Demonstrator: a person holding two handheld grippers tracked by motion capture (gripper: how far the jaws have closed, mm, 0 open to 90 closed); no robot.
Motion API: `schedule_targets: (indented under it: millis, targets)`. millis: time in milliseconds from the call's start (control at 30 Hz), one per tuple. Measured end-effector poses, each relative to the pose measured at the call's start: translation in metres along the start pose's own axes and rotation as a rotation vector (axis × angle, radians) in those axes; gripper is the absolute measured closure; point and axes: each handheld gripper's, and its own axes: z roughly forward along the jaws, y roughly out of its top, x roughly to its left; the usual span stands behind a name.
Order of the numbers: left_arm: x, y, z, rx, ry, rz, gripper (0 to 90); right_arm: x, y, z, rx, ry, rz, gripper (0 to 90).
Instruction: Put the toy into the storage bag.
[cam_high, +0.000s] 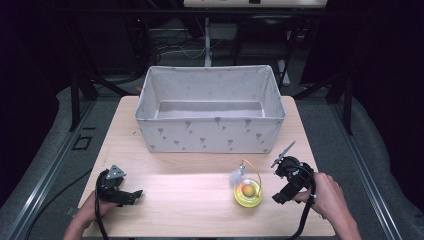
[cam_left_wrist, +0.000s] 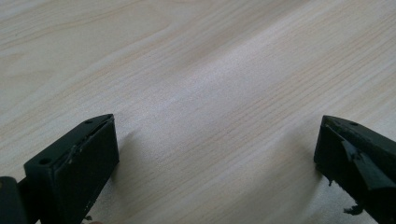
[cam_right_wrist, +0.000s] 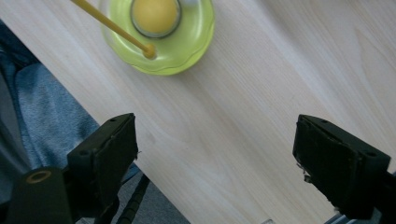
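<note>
Setting: a lab-style recording station, not a home. A small light wooden table (cam_high: 200, 200) stands alone on grey carpet, flanked by metal floor rails (cam_high: 45, 190). Black curtains close off both sides. Behind the table, black stand legs (cam_high: 82, 85) and loose cables (cam_high: 175, 50) run across the floor, beneath the edge of a white bench (cam_high: 255, 3).

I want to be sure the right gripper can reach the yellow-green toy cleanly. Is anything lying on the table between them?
Nothing visible does. The right gripper points at the yellow-green toy with its jaws wide apart, and bare table lies between them. The toy's thin yellow wire arches over the toy itself, not across the approach.
</note>
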Motion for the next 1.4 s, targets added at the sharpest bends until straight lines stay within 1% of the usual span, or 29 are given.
schedule_targets:
  millis: [33, 67, 133, 200, 267, 367, 400, 467, 500, 600, 633, 667, 733, 767, 800, 833, 867, 900, 933, 967, 1000, 1033, 1133, 1167, 1233, 1267, 1300, 1333, 1400]
  targets:
    - [0.0, 0.0, 0.0, 0.0, 0.0, 0.0, 0.0, 0.003, 0.002, -0.001, -0.014, 0.013, -0.001, 12.9]
    - [0.0, 0.0, 0.0, 0.0, 0.0, -0.001, 0.0, 0.004, 0.003, -0.003, 0.003, -0.001, -0.019, 12.6]
    - [0.0, 0.0, 0.0, 0.0, 0.0, 0.0, 0.0, 0.007, 0.005, -0.004, -0.009, 0.001, -0.025, 11.7]
    - [0.0, 0.0, 0.0, 0.0, 0.0, -0.001, 0.0, 0.008, 0.006, -0.005, -0.008, 0.005, -0.029, 11.4]
    - [0.0, 0.0, 0.0, 0.0, 0.0, -0.001, 0.0, 0.013, 0.008, -0.008, -0.022, 0.011, -0.04, 10.1]
    - [0.0, 0.0, 0.0, 0.001, 0.001, -0.001, 0.0, 0.016, 0.011, -0.012, -0.021, 0.002, -0.054, 8.6]
    - [0.0, 0.0, 0.0, 0.001, 0.001, -0.002, 0.0, 0.017, 0.011, -0.013, -0.031, 0.013, -0.057, 8.3]
    - [0.0, 0.0, 0.0, 0.001, 0.001, -0.002, 0.0, 0.02, 0.013, -0.015, -0.038, 0.008, -0.064, 7.0]
    - [0.0, 0.0, 0.0, 0.001, 0.001, -0.002, 0.0, 0.021, 0.014, -0.014, -0.048, 0.018, -0.063, 6.5]
    - [0.0, 0.0, 0.0, 0.002, 0.001, -0.004, 0.0, 0.023, 0.017, -0.016, -0.041, 0.013, -0.075, 5.2]
    - [0.0, 0.0, 0.0, 0.004, 0.002, -0.003, 0.0, 0.026, 0.02, -0.017, -0.056, 0.023, -0.079, 4.0]
    - [0.0, 0.0, 0.0, 0.003, 0.002, -0.003, 0.0, 0.027, 0.022, -0.018, -0.046, 0.019, -0.089, 3.6]
    - [0.0, 0.0, 0.0, 0.003, 0.002, -0.003, 0.0, 0.029, 0.024, -0.018, -0.052, 0.021, -0.094, 3.6]
    - [0.0, 0.0, 0.0, 0.004, 0.002, -0.003, 0.0, 0.031, 0.027, -0.019, -0.048, 0.025, -0.106, 3.6]
    - [0.0, 0.0, 0.0, 0.005, 0.002, -0.003, 0.0, 0.033, 0.029, -0.019, -0.056, 0.025, -0.11, 3.9]
    - [-0.001, 0.0, 0.0, 0.004, 0.003, -0.003, 0.0, 0.036, 0.033, -0.019, -0.051, 0.028, -0.128, 5.1]
    - [-0.001, 0.0, 0.0, 0.004, 0.003, -0.003, 0.0, 0.036, 0.033, -0.019, -0.051, 0.028, -0.128, 5.1]
    - [-0.001, 0.0, 0.0, 0.004, 0.003, -0.004, 0.0, 0.037, 0.036, -0.02, -0.053, 0.03, -0.133, 6.2]
    - [-0.001, 0.0, 0.0, 0.004, 0.003, -0.004, 0.0, 0.04, 0.041, -0.021, -0.05, 0.025, -0.145, 11.8]
    - [-0.001, 0.0, 0.0, 0.004, 0.003, -0.004, 0.0, 0.04, 0.043, -0.022, -0.044, 0.024, -0.158, 13.6]
    - [-0.001, 0.0, 0.0, 0.005, 0.003, -0.004, 0.0, 0.04, 0.043, -0.022, -0.044, 0.024, -0.158, 13.6]
    - [-0.001, 0.0, 0.0, 0.003, 0.002, -0.004, 0.0, 0.042, 0.046, -0.023, -0.05, 0.035, -0.16, 15.6]
    - [-0.001, 0.0, 0.0, 0.004, 0.002, -0.003, 0.0, 0.043, 0.052, -0.024, -0.035, 0.024, -0.177, 23.4]
    - [-0.001, 0.0, 0.0, 0.003, 0.002, -0.003, 0.0, 0.044, 0.053, -0.024, -0.031, 0.024, -0.18, 28.3]
    - [0.0, 0.0, 0.0, 0.004, 0.001, -0.002, 0.0, 0.045, 0.059, -0.025, -0.008, 0.012, -0.201, 36.7]
    - [0.0, 0.0, 0.0, 0.004, 0.001, -0.002, 0.0, 0.045, 0.06, -0.025, -0.008, 0.008, -0.209, 40.2]
    - [-0.001, 0.0, 0.0, 0.004, 0.001, -0.002, 0.0, 0.045, 0.061, -0.026, 0.001, 0.006, -0.21, 45.0]
    - [-0.001, 0.0, 0.0, 0.003, 0.001, -0.002, 0.0, 0.045, 0.063, -0.026, 0.008, 0.009, -0.218, 46.6]
    - [-0.001, 0.0, 0.0, 0.003, 0.001, -0.003, 0.0, 0.045, 0.066, -0.027, 0.02, 0.004, -0.223, 53.0]
